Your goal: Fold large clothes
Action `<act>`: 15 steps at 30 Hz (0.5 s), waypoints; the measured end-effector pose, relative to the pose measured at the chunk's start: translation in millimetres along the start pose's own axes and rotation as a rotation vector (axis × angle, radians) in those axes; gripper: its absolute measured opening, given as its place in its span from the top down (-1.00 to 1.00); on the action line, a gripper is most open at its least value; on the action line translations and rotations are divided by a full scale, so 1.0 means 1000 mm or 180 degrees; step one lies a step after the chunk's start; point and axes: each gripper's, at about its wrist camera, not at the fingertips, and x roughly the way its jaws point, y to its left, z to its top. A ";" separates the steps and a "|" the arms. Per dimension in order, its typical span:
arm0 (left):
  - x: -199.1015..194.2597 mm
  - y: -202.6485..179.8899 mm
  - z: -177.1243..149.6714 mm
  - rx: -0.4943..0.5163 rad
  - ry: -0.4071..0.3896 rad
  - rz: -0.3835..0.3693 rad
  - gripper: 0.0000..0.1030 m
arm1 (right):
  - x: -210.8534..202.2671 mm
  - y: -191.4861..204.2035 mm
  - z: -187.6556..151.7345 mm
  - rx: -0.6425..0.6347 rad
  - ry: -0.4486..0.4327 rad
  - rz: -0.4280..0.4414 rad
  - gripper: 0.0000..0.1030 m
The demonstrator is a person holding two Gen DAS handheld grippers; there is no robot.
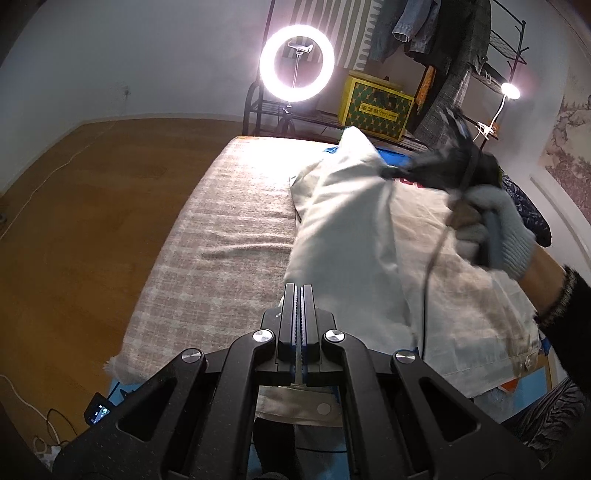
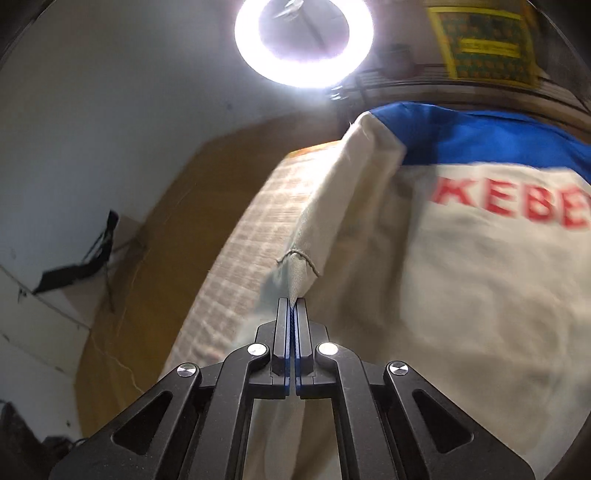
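Both grippers are clamped on the same cream jacket (image 1: 351, 229). Seen from the left wrist camera, the left gripper (image 1: 301, 291) has its jaws pressed flat together with a band of the cream cloth pinched between them — the hem with a round snap button (image 1: 324, 408) shows just below the fingers. Across the bed, the right gripper (image 1: 397, 171) appears blurred, held by a hand in a pale knitted glove (image 1: 495, 232) with a dark sleeve (image 1: 565, 306) behind it; its tip meets the raised fold of the garment. In the right wrist view, the right gripper (image 2: 291, 306) has its jaws closed on a thin edge of cream fabric, a loose thread (image 2: 299, 258) curling just above the pinch.

The jacket lies on a checked beige blanket (image 1: 221, 229) that covers the bed, with its left side lifted into a ridge that runs away from the left gripper. Its upper part is blue (image 2: 480, 140), and red letters (image 2: 513, 203) cross the cream panel below, partly cut off by the frame.

Beyond the bed stand a lit ring light (image 1: 297, 62), a yellow patterned box (image 1: 376, 105) on a black wire rack (image 1: 506, 44), hanging clothes (image 1: 417, 29) and a small clip lamp (image 1: 509, 90). Wooden flooring (image 1: 74, 221) lies to the left.
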 end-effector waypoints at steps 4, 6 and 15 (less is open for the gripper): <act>0.001 0.002 0.000 -0.0026 0.0018 -0.0015 1.00 | 0.004 -0.034 -0.022 -0.0021 0.0299 -0.0601 0.95; 0.002 0.005 -0.001 -0.0055 0.0042 -0.0026 1.00 | 0.009 -0.045 -0.028 0.0002 0.0546 -0.0722 0.92; 0.037 0.018 -0.025 -0.0508 0.0735 -0.0721 0.49 | -0.042 -0.003 -0.059 -0.0423 0.0458 -0.0509 0.46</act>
